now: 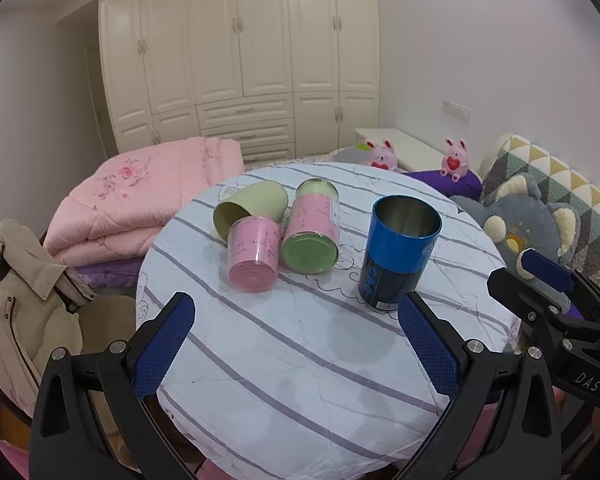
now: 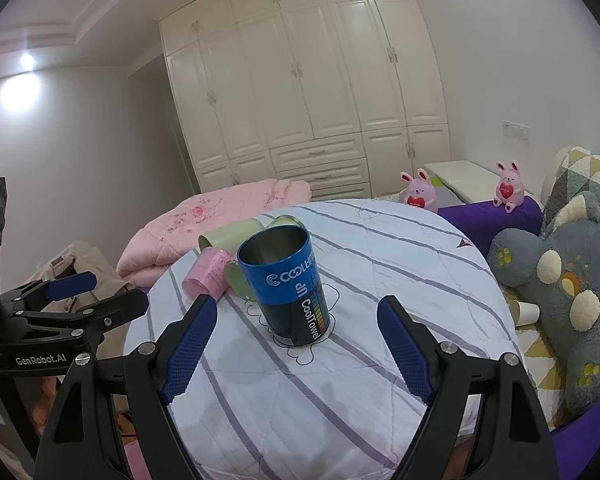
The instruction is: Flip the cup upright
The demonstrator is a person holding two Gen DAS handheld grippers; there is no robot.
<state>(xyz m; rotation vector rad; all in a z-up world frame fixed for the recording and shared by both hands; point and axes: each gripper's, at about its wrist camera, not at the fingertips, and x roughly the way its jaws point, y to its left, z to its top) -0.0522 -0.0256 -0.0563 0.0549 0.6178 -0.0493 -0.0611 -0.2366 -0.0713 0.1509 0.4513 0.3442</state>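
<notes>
A blue and black metal cup [image 1: 398,250] stands upright, mouth up, on the round table [image 1: 300,360]; it also shows in the right wrist view [image 2: 288,280]. Three cups lie on their sides at the table's far left: a pale green cup [image 1: 250,206], a pink cup [image 1: 254,258] and a pink cup with a green base [image 1: 312,236]. My left gripper [image 1: 296,336] is open and empty, short of the cups. My right gripper [image 2: 296,340] is open and empty, its fingers either side of the blue cup but nearer the camera, not touching it.
The table wears a white cloth with grey stripes [image 2: 340,380]. A folded pink quilt [image 1: 140,196] lies behind left, a beige jacket [image 1: 20,300] at left, a grey plush toy [image 2: 560,280] and a paper cup [image 2: 525,312] at right. White wardrobes [image 1: 240,52] fill the back wall.
</notes>
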